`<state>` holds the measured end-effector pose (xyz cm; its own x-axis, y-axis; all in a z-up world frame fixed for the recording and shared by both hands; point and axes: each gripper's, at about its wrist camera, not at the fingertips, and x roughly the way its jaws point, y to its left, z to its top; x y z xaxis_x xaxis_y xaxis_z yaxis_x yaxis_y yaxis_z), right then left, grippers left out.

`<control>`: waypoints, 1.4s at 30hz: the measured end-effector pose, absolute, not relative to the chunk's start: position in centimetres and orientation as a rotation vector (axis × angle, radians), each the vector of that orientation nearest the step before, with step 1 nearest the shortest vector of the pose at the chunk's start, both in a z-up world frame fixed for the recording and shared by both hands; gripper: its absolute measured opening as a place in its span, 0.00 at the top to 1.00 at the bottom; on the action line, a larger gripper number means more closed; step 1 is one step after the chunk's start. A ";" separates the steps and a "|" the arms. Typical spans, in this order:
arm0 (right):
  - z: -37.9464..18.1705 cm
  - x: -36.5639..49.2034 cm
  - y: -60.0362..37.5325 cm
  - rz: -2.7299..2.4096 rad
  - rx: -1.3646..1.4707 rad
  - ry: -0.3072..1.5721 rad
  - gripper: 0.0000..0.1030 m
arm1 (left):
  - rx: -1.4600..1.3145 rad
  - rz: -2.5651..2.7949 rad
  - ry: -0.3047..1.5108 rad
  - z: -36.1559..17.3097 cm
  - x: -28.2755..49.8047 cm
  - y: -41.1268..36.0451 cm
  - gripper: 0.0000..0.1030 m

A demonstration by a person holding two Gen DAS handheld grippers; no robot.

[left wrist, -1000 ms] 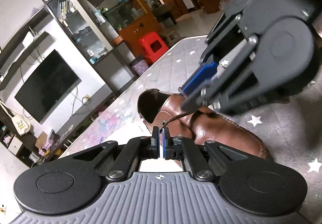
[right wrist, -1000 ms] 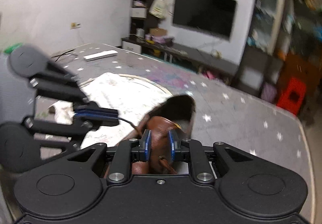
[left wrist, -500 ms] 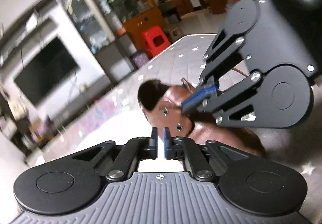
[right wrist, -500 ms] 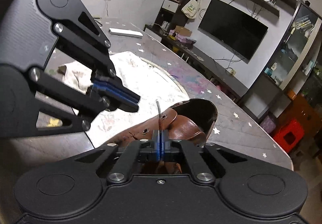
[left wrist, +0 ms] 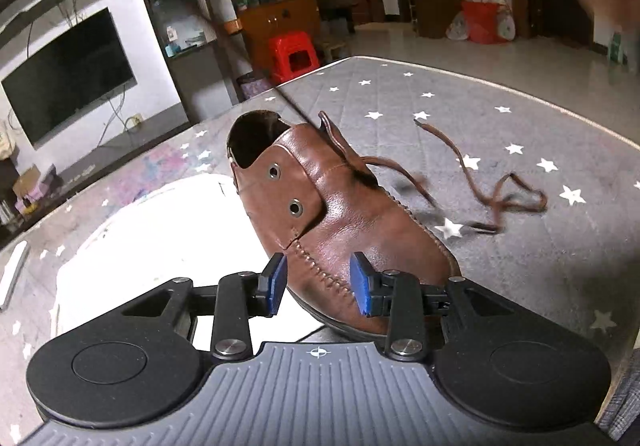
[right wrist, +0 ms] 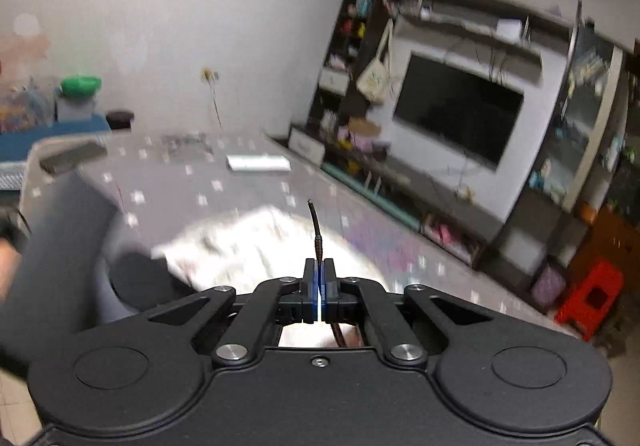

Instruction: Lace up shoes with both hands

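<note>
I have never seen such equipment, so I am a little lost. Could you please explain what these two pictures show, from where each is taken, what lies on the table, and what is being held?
Each picture comes from a camera mounted on a hand-held gripper, a two-finger clamp that a person carries; there is no robot arm. The left camera looks along the left gripper, whose blue fingers stand open on either side of the toe of a brown shoe. The shoe lies on a grey star-patterned table, beside a white cloth. One lace end trails loose on the table. The right camera, which is blurred, shows the right gripper shut on the other lace tip, raised above the table.
</note>
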<state>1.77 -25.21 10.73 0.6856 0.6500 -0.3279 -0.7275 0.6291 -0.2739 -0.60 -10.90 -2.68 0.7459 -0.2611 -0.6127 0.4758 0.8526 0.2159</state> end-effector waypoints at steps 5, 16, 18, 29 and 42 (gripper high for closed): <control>13.9 0.4 -26.1 0.790 -0.434 0.106 0.99 | 0.370 -0.398 0.611 -1.5 0.4 -10.2 0.59; 12.9 2.1 -28.9 0.690 -0.471 0.112 0.99 | 0.246 -0.377 0.658 1.0 4.0 -10.3 0.57; 12.0 1.9 -29.0 0.676 -0.474 0.118 0.99 | 0.223 -0.373 0.667 1.5 4.6 -10.3 0.57; 11.5 3.4 -31.1 0.609 -0.455 0.100 0.99 | 0.202 -0.364 0.703 2.0 6.9 -11.4 0.55; 8.9 4.5 -31.5 0.543 -0.596 0.101 0.99 | 0.195 -0.430 0.698 2.6 7.0 -9.4 0.82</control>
